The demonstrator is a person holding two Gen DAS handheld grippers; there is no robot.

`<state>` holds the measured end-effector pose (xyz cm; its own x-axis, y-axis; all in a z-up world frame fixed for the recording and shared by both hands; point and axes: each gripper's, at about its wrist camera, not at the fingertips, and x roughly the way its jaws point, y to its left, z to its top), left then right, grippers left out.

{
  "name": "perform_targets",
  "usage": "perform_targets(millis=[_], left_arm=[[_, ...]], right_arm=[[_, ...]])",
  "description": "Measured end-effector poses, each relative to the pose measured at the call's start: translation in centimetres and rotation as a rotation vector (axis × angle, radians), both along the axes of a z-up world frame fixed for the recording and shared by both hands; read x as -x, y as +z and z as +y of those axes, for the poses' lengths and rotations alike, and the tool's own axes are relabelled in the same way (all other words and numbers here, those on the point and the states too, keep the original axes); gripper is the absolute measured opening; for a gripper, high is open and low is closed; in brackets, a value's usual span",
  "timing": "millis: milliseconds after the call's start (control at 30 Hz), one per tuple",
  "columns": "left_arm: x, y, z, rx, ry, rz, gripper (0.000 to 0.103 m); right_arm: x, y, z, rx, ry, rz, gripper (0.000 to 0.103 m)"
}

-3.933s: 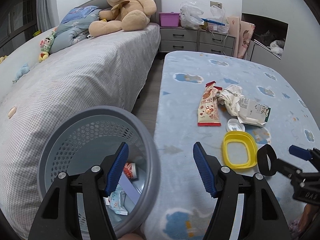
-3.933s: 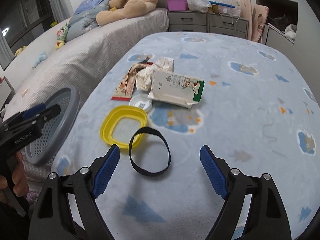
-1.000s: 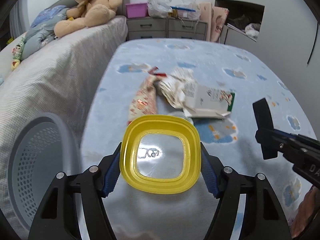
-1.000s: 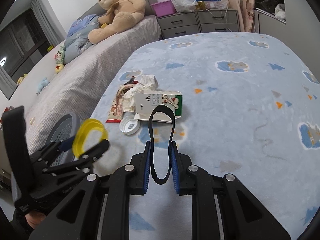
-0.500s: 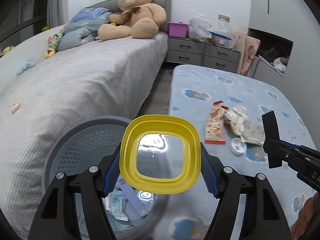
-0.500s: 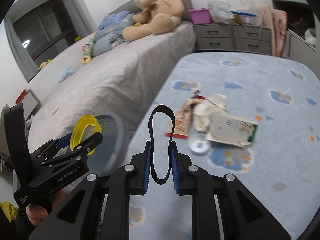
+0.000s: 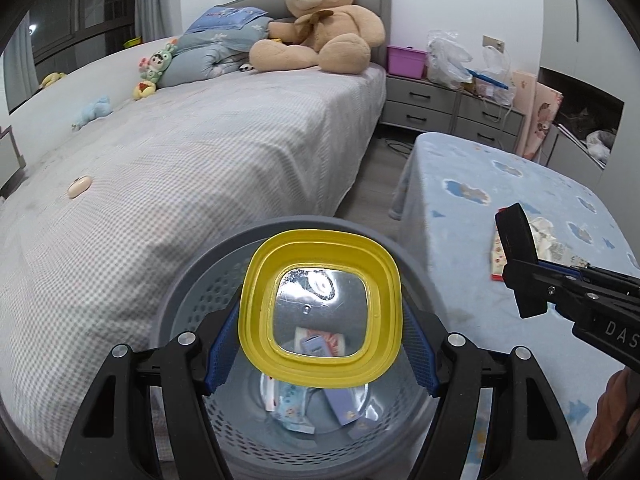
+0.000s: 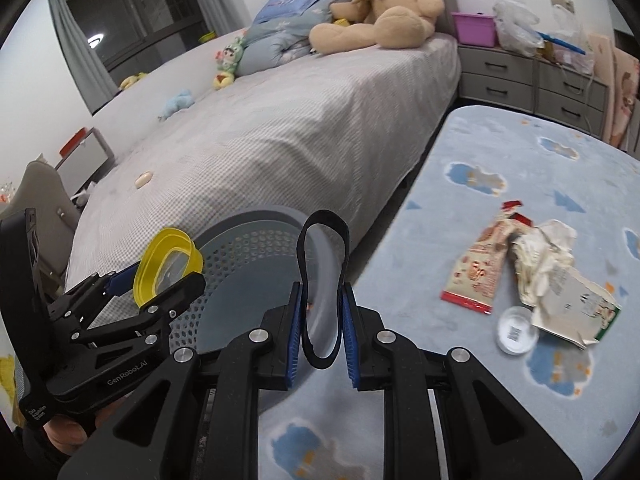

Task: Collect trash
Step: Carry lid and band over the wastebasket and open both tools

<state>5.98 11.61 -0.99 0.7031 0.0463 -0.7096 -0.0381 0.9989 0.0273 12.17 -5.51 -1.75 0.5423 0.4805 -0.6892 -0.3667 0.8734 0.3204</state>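
Observation:
A yellow-rimmed lid [image 7: 256,312] with a clear centre sits crosswise between the blue pads of my left gripper [image 7: 319,354], which is shut on it. The lid hangs over the mouth of a grey perforated basket [image 7: 192,276] that holds several wrappers [image 7: 296,404]. My right gripper [image 8: 320,332] is shut on a black elastic band [image 8: 325,217], which loops up just over the basket's [image 8: 256,248] near rim. On the blue cloud blanket [image 8: 520,400] lie a red snack wrapper [image 8: 480,276], crumpled paper [image 8: 540,260], a flattened carton [image 8: 576,308] and a white cap [image 8: 516,330].
A bed with a grey checked cover [image 7: 180,168] runs along the left, close behind the basket, with a big teddy bear [image 7: 320,28] and small toys on it. A grey dresser [image 7: 440,112] stands at the back. A person's hand [image 8: 68,428] holds the left gripper.
Both grippers have swung left, off the blue blanket and toward the basket. The lid now hangs over the basket's opening and the band has come to its rim. Neither grip has changed.

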Motion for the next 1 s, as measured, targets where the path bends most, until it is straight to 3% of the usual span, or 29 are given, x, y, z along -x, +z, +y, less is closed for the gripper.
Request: perform_targets(millis=[533, 600, 667, 1000], left_arm=[[0.2, -1.4, 4.2, -0.029, 0.091, 0.034, 0.069], [0.1, -1.4, 4.5, -0.026, 0.098, 0.038, 0.071], [0.1, -1.4, 5.1, -0.015, 0.107, 0.039, 0.078], [0.0, -1.4, 5.9, -0.012, 0.123, 0.042, 0.079]], right_arm=[[-0.6, -0.9, 5.8, 0.000, 0.142, 0.026, 0.021], [-0.6, -0.9, 6.1, 0.001, 0.143, 0.020, 0.029], [-0.7, -0.8, 6.3, -0.001, 0.139, 0.010, 0.048], [-1.2, -1.4, 6.4, -0.005, 0.126, 0.030, 0.051]])
